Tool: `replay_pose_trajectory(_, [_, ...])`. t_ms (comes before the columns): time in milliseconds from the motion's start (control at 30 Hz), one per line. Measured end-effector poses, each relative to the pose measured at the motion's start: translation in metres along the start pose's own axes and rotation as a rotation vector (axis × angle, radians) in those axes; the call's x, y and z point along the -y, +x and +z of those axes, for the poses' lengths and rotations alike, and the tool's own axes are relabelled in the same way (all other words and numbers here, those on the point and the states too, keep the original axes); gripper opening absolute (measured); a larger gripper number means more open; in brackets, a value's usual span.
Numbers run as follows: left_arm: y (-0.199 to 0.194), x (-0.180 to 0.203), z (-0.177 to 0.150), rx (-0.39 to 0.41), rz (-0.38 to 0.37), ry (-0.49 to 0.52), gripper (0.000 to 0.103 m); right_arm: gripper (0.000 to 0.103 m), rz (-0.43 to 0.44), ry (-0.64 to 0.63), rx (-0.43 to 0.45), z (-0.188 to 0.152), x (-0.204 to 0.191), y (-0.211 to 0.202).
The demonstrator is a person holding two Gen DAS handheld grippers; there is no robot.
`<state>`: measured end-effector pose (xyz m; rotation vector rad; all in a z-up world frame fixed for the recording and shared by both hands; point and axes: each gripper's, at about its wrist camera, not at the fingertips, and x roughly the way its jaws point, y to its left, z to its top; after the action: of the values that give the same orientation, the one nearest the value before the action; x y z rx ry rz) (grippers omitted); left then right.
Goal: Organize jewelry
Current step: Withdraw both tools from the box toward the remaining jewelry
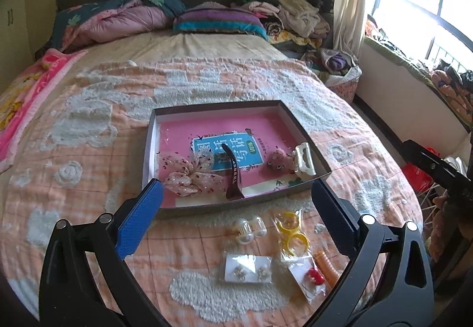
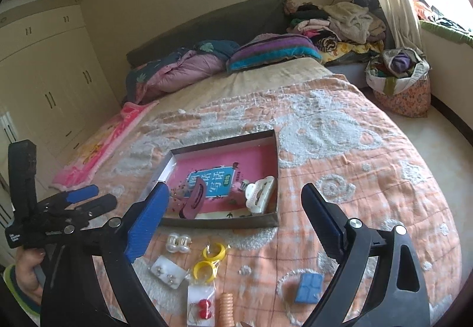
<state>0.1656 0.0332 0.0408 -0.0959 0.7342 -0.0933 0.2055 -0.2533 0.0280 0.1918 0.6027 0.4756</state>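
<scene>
A shallow grey cardboard box lid (image 1: 304, 131) with a pink printed sheet lining its floor sits mid-bed on the peach-and-white tufted quilt (image 1: 88, 131). It holds 4 hair pieces: a sheer pink dotted scrunchie (image 1: 189, 173) at the near left, a dark maroon curved hair clip (image 1: 233, 173) beside it, a small fuzzy pink clip (image 1: 278, 161), and a cream plastic claw clip (image 1: 304, 161) touching the right wall. The rest lies loose on the quilt just in front of the lid – 2 pearl-white barrel beads (image 1: 249, 228), 2 yellow hoop earrings in a clear bag (image 1: 292, 235), 1 white card w/ 2 silver-and-pearl studs (image 1: 248, 269), 1 bagged card w/ red bead earrings (image 1: 313, 279), 1 peach coiled hair tie (image 1: 326, 265). A small blue square box (image 2: 309, 287) sits apart, to the right. Left gripper (image 1: 236, 199) hovers over the lid's near edge, jaws spread wide, nothing between the blue pads. Right gripper (image 2: 236, 202) – jaws apart too, empty. In the right wrist view a hand (image 2: 28, 273) holds the left gripper's handle.
</scene>
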Motion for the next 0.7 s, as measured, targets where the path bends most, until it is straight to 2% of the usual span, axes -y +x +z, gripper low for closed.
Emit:
replay_pose_trajectory(400, [-0.043,0.012,-0.017,0.057,-0.047,0.008,0.094,0.090,-0.027,-0.045,0.085,0.000,-0.009,-0.075])
replay_pose_trajectory(700, [-0.058,0.015,-0.033,0.044,-0.055,0.018,0.094,0.091,-0.031,-0.086,0.110,-0.013,-0.013,-0.113])
